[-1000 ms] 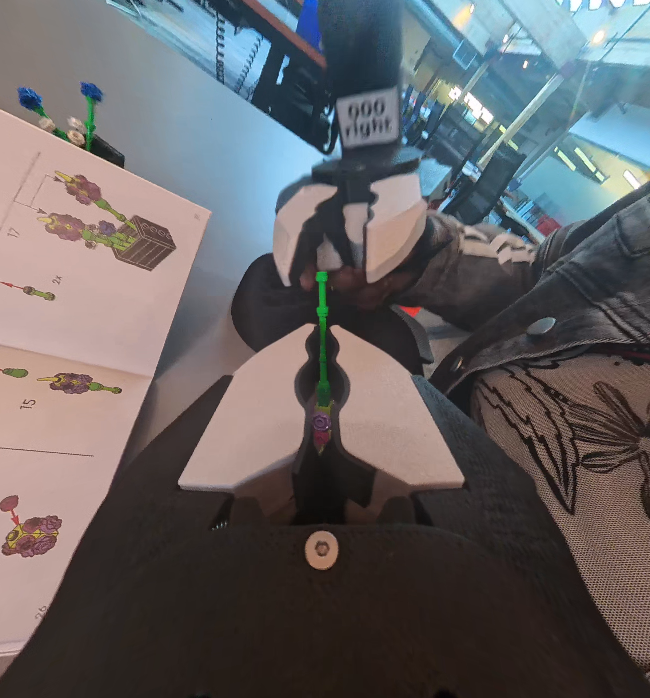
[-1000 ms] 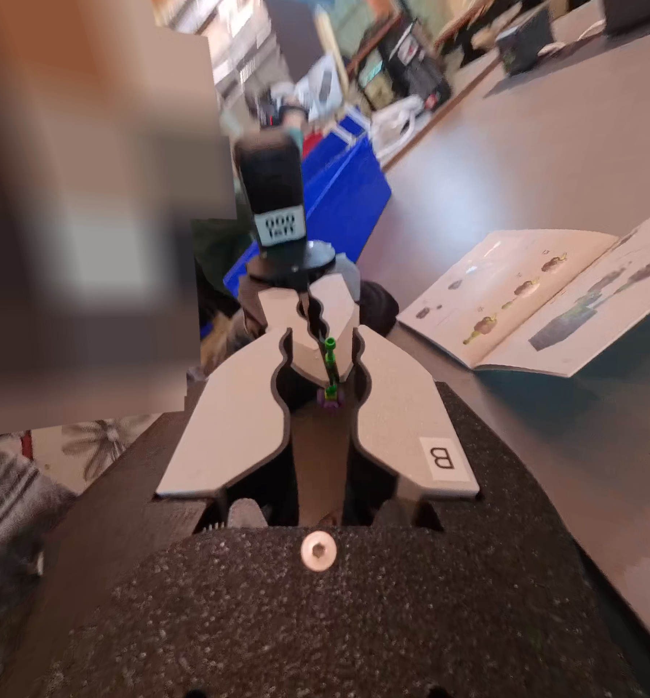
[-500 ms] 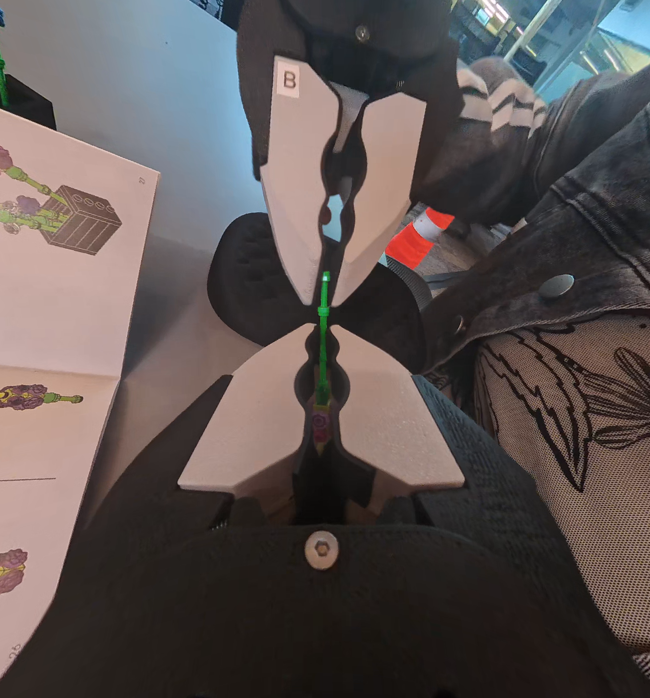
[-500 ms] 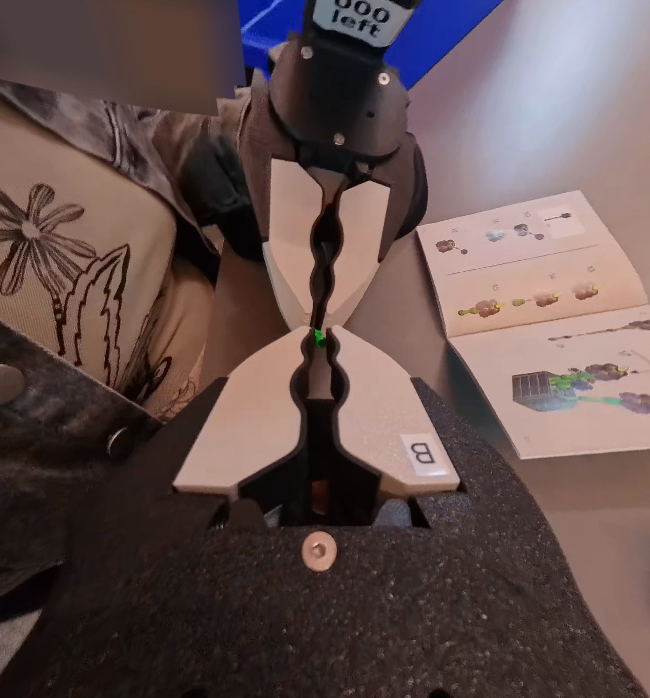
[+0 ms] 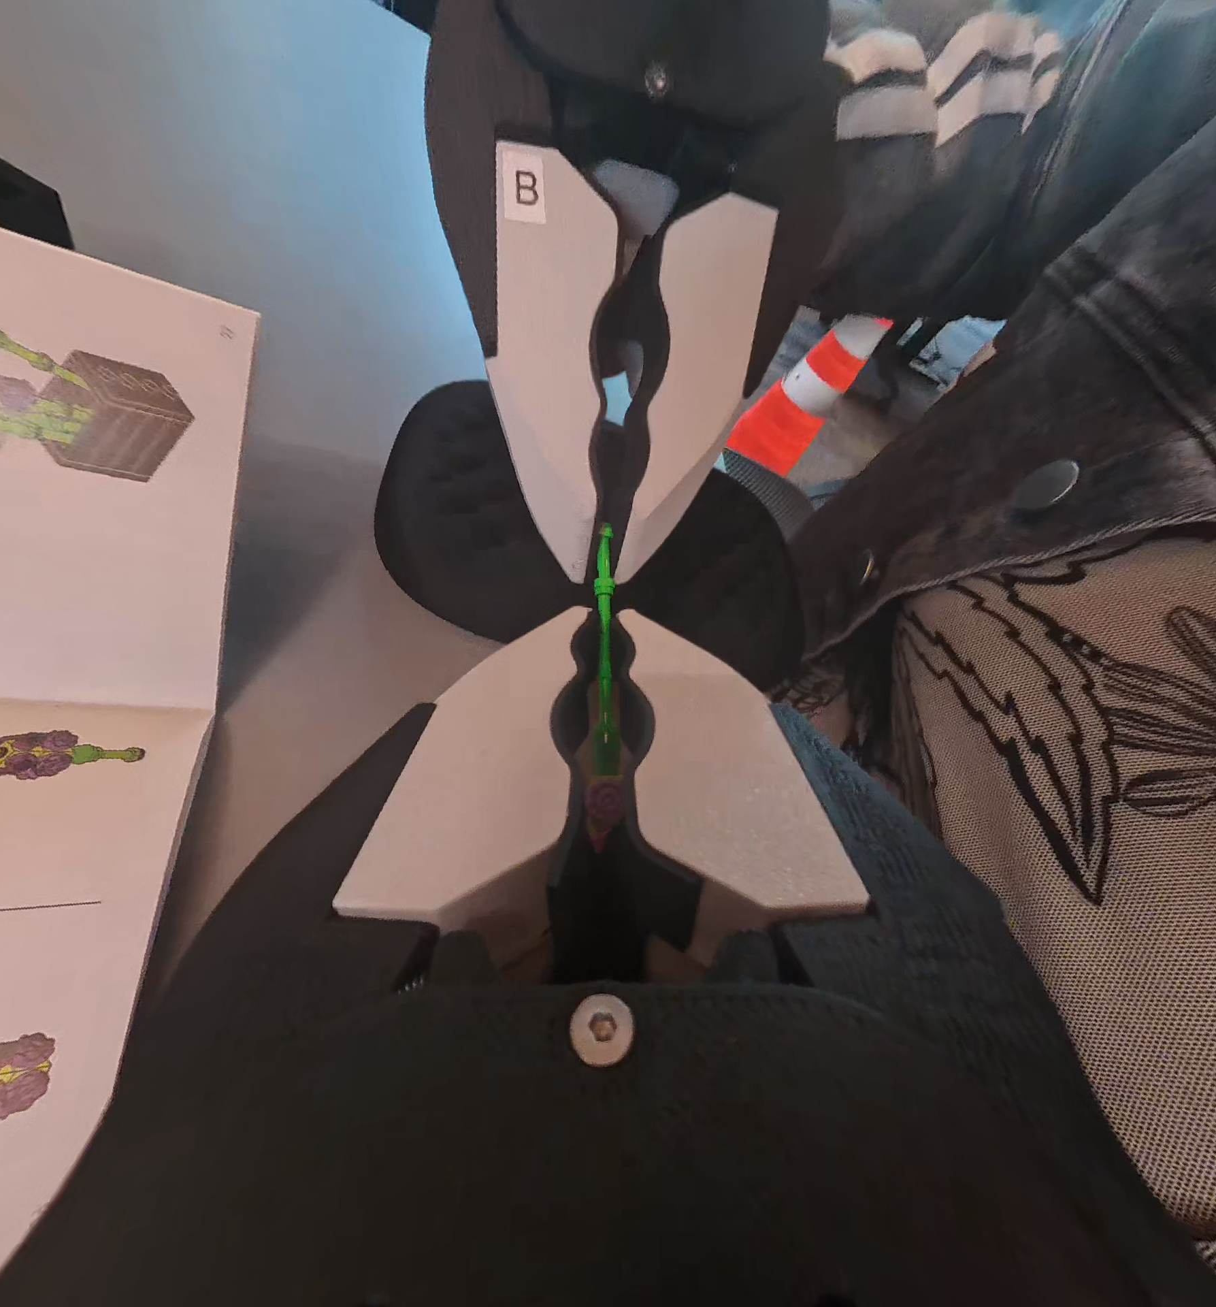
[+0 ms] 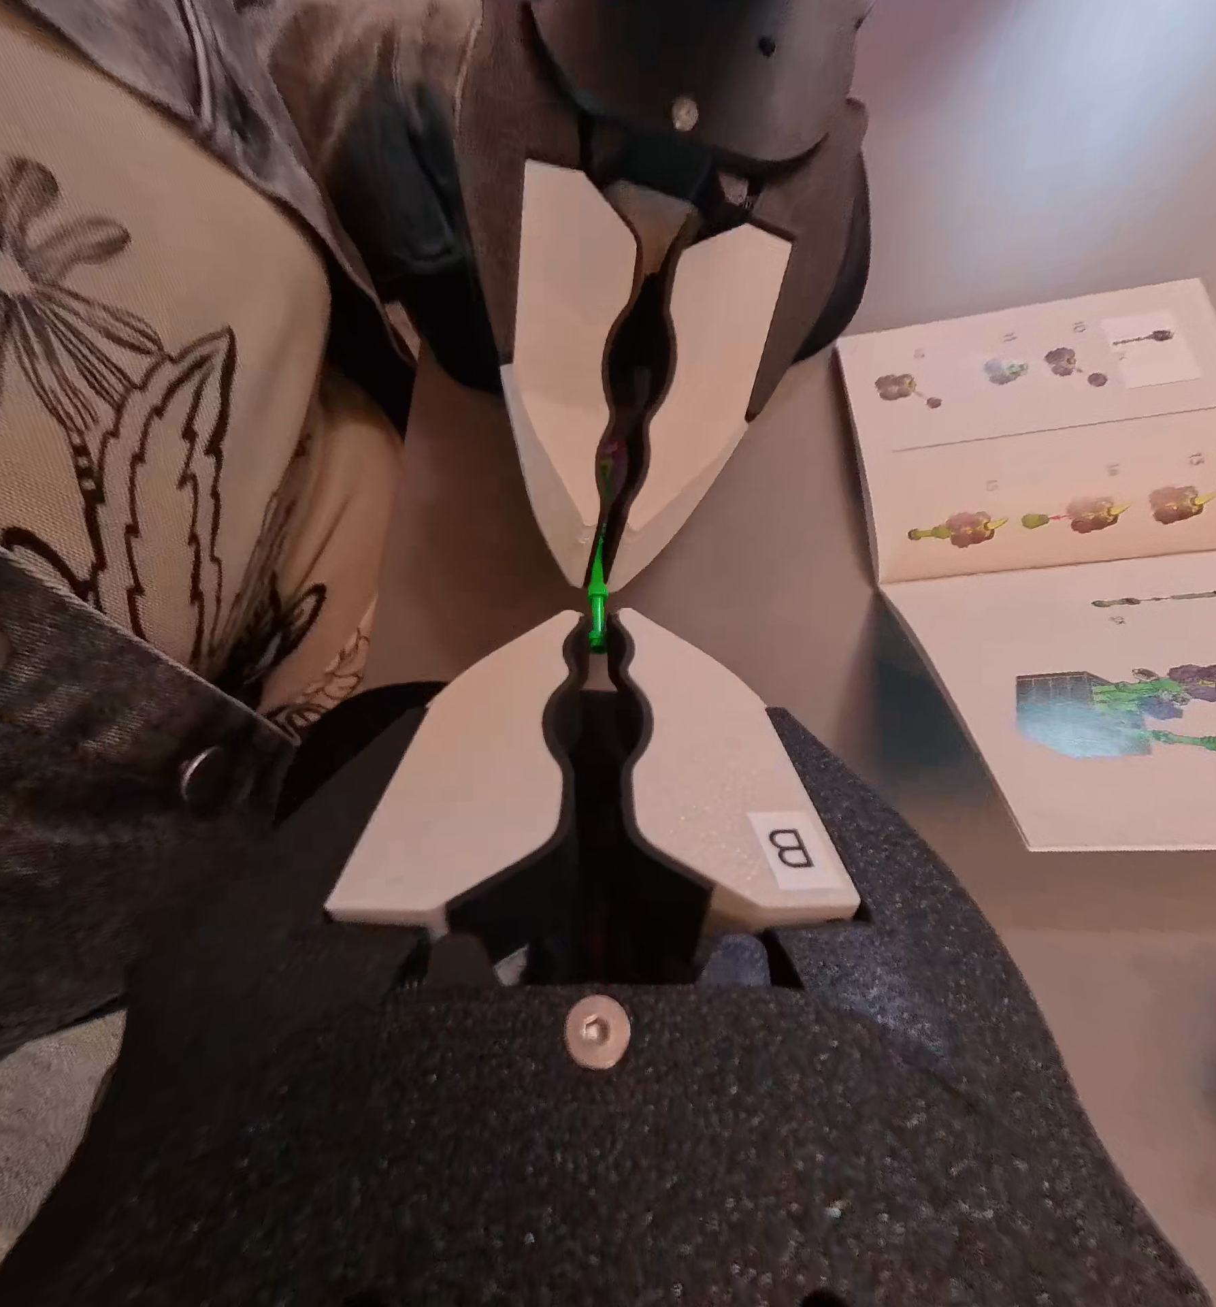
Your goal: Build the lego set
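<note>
Left wrist view: both tongs (image 5: pixel 603 614) pinch green stem (image 5: pixel 603 658).

The instruction booklet (image 5: pixel 82 636) runs off the left edge; the black block (image 5: pixel 4 205) at upper left is cropped, its stems blurred.

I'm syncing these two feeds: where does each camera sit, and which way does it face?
Left wrist view: on the left gripper, looking along its jaws at the right gripper; jacket, instruction booklet at left.
Right wrist view: on the right gripper, facing the left gripper; shirt, booklet at right.
Shared: green stem, gripped at both ends.
</note>
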`<state>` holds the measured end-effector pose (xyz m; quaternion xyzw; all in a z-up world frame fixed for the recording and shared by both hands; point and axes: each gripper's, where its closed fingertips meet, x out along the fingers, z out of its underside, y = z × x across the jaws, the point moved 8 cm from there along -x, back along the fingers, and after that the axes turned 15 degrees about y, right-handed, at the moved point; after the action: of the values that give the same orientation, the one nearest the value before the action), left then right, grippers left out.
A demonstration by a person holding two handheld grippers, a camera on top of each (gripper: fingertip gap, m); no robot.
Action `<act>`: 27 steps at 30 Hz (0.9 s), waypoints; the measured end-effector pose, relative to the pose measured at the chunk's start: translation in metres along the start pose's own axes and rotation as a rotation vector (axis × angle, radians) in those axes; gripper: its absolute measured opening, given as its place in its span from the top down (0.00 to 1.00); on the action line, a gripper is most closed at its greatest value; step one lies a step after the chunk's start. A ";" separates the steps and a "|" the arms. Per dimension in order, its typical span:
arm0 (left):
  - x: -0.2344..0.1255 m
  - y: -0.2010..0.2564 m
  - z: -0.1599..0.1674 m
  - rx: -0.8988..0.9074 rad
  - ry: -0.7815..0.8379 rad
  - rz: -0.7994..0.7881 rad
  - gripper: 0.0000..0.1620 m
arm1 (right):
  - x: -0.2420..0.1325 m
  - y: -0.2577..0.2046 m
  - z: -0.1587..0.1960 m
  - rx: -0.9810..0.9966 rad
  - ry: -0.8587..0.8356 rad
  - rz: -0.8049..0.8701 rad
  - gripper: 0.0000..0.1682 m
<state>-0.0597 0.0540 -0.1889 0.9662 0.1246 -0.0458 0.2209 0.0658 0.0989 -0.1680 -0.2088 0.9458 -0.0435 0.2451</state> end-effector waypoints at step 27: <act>0.011 0.002 0.011 0.060 -0.176 -0.019 1.00 | 0.018 -0.011 0.010 -0.129 -0.267 0.024 0.98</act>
<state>-0.0485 0.0501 -0.1992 0.9634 0.1123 -0.1362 0.2016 0.0603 0.0816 -0.1833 -0.2165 0.9080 0.0486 0.3553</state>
